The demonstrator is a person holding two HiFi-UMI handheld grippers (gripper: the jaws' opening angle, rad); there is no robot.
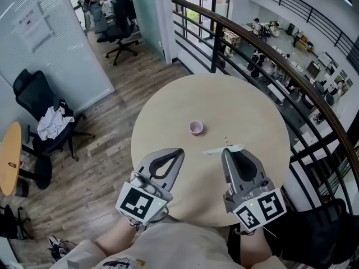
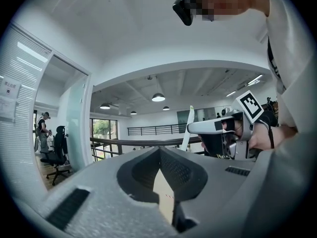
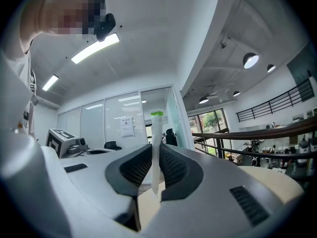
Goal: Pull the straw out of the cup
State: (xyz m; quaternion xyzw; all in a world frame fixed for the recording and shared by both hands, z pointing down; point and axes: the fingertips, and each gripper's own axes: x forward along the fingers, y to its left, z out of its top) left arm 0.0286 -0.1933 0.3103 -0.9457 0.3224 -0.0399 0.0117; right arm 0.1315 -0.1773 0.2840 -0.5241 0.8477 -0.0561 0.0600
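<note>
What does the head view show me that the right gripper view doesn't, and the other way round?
Only the head view: the pink cup with no straw in it, standing on the round table apart from both grippers, and the left gripper, jaws together on nothing. Only the right gripper view: the green tip of the straw, sticking out past the jaws. Both: the right gripper shut on the white straw, with the table beneath.

- Slim white paper-wrapped straw (image 3: 155, 133) with a green tip: clamped between the jaws of the right gripper (image 3: 155, 152), crosswise to them, both ends projecting, clear of the cup.
- Small pink round cup (image 1: 196, 128): upright, mouth up, ahead and left of that gripper's tips, untouched.
</note>
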